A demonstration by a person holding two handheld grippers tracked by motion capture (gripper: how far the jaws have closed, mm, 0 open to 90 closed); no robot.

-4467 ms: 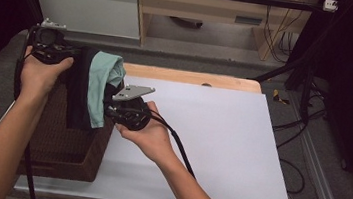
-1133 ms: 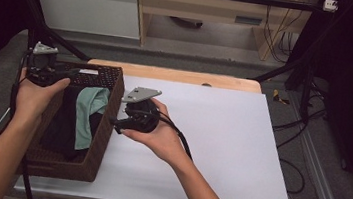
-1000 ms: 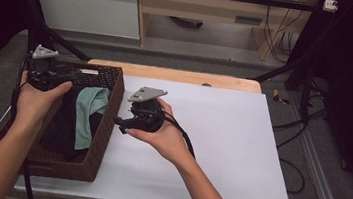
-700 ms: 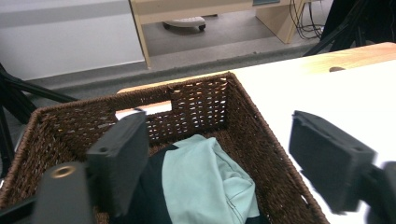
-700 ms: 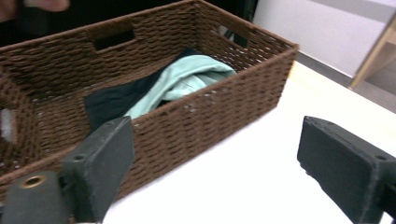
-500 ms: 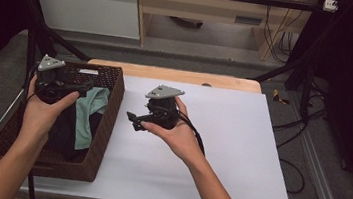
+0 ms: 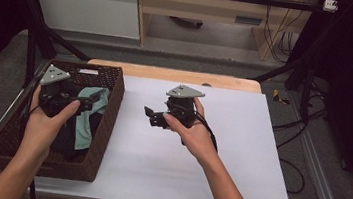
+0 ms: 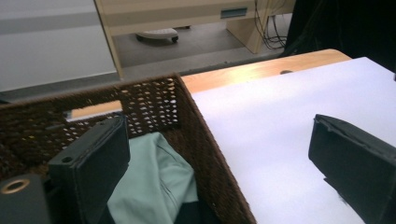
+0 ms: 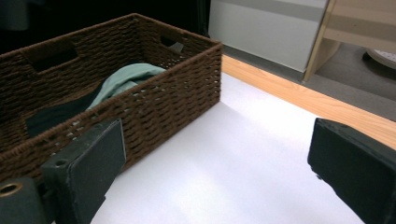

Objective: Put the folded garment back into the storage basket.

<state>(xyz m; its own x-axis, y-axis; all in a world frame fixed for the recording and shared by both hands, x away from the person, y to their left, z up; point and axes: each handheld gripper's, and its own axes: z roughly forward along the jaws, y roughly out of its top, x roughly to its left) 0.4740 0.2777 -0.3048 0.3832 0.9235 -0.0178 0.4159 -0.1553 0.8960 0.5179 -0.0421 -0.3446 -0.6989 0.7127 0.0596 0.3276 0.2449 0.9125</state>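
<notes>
Both claws, L [image 7: 94, 101] & R [image 7: 151, 118], have just been opening, empty, cloth [image 7: 86, 119] lying in basket [image 7: 106, 121]; I'd be lifting clear w/o snagging.

The person's forearms are bare, with no sleeves in the high view. Each hand carries black tongs: the left tongs [image 7: 94, 101] at the left of the frame, the right tongs [image 7: 149, 117] near its middle. Each has a chunky black body topped by a grey three-cornered plate with small dark holes at its corners. A black cable trails from each toward the lower edge. In the gripper views the jaws are flat, matte black blocks, and a brass-coloured ring sits at lower left.
</notes>
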